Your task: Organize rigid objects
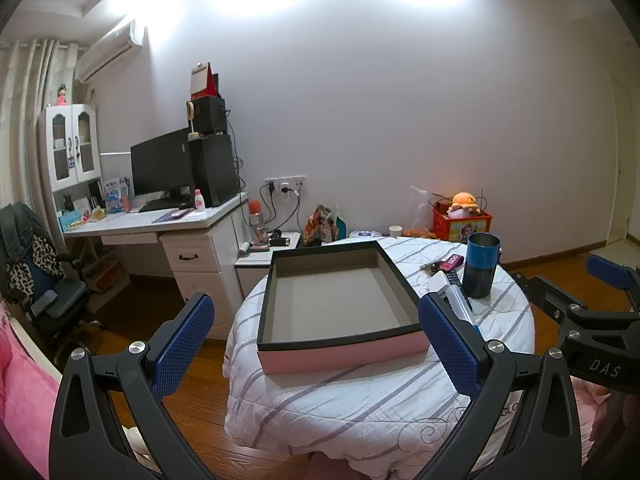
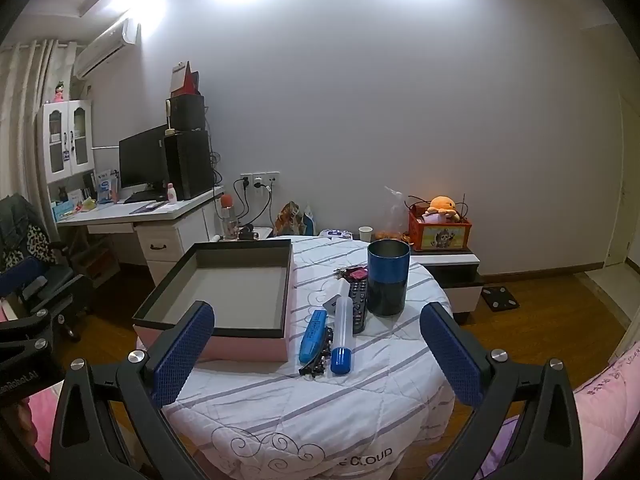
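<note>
Currently both tools stand spread wide, gripping nothing. Ahead of the left tool (image 1: 316, 340) sits the pink box (image 1: 340, 354) on the table (image 1: 360, 408). Ahead of the right tool (image 2: 316, 344) lie the blue marker (image 2: 313, 335), clear tube (image 2: 343, 334), remote (image 2: 358, 304) and blue cup (image 2: 388, 278).

Both wrist views face far wall, tilted slightly down, near round table (image 1: 360, 400); shared: box (image 2: 224, 292) at 12 o'clock left, 10 o'clock right.
</note>
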The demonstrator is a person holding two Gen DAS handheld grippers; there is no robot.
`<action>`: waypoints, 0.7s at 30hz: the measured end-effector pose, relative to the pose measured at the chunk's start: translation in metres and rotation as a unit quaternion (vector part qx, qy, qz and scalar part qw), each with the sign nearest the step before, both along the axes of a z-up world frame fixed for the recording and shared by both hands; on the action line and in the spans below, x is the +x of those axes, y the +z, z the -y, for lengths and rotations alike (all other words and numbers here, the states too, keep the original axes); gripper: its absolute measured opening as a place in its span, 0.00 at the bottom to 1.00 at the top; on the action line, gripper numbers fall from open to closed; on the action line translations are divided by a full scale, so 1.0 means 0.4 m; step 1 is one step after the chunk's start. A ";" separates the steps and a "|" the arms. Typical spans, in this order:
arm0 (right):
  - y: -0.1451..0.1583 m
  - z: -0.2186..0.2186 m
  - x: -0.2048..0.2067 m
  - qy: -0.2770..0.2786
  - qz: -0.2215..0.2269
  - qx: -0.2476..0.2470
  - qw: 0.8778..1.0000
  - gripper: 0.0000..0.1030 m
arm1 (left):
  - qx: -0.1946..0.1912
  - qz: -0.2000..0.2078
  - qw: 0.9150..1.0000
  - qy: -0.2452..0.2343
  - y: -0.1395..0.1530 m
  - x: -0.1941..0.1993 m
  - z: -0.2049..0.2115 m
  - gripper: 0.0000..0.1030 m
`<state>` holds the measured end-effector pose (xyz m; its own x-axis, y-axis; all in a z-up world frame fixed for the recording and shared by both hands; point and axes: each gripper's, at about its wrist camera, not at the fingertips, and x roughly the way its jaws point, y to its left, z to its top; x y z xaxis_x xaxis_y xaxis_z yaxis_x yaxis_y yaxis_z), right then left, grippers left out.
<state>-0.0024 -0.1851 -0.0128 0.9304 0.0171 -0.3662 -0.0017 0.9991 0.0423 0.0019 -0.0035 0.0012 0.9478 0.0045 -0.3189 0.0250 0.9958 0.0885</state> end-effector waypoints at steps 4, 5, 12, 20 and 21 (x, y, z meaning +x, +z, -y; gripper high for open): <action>0.000 0.001 0.001 0.000 -0.001 0.001 1.000 1.00 | -0.001 0.001 1.000 0.001 0.002 -0.002 0.005 1.00; 0.000 0.000 0.000 0.001 -0.001 0.000 1.000 1.00 | 0.001 0.001 1.000 0.002 0.002 -0.002 0.004 1.00; -0.001 0.004 -0.003 -0.001 -0.003 -0.001 1.000 1.00 | -0.001 0.005 1.000 0.006 -0.007 -0.006 0.015 1.00; -0.008 0.004 -0.005 -0.003 -0.005 -0.003 1.000 1.00 | -0.003 0.004 1.000 -0.003 -0.012 -0.004 0.019 1.00; -0.009 0.005 -0.006 -0.004 -0.006 -0.003 1.000 1.00 | -0.003 0.003 1.000 -0.004 -0.012 -0.003 0.021 1.00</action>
